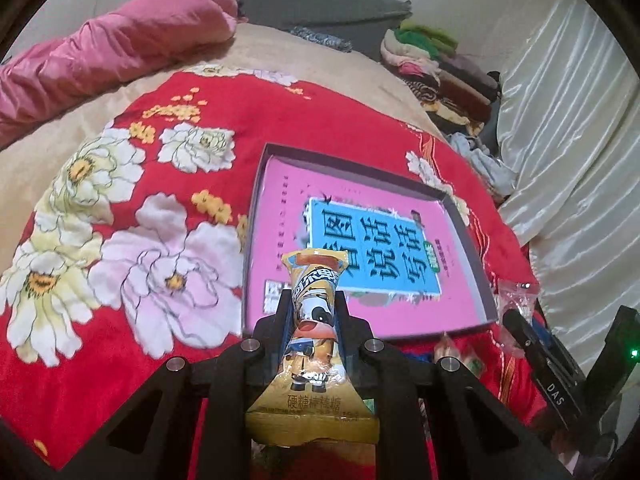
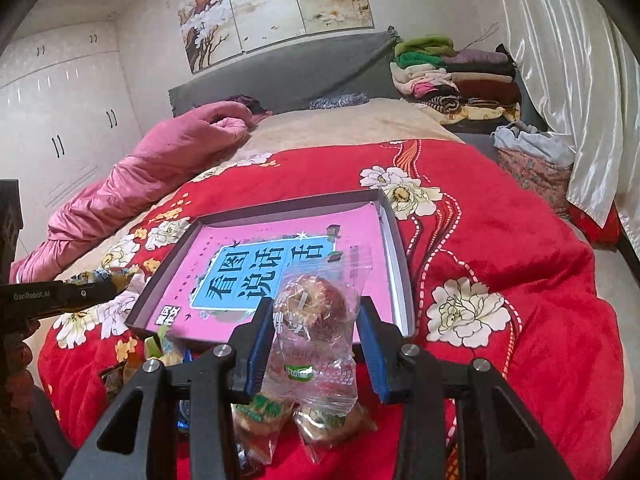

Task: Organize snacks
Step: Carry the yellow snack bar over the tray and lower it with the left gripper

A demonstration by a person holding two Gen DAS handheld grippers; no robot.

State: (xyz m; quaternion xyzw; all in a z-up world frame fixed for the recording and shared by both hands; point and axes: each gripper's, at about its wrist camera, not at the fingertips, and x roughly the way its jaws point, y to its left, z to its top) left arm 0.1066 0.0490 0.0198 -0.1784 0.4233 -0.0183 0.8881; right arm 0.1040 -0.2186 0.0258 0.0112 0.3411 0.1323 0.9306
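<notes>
Your left hand-held gripper (image 1: 314, 300) clamps a yellow cartoon-cow lollipop packet (image 1: 314, 332); your right hand-held gripper (image 2: 314, 320) clamps a clear-wrapped brown pastry (image 2: 316, 312), above the shallow dark cardboard tray (image 2: 394, 240). Only the right view shows more wrapped pastries (image 2: 320, 420) beneath.

We see a bed (image 2: 400, 124) under a red flowered blanket (image 2: 500, 240); on it lie a shallow box (image 2: 394, 236), loose snack packets (image 2: 256, 416) and a pink quilt (image 2: 152, 168).
</notes>
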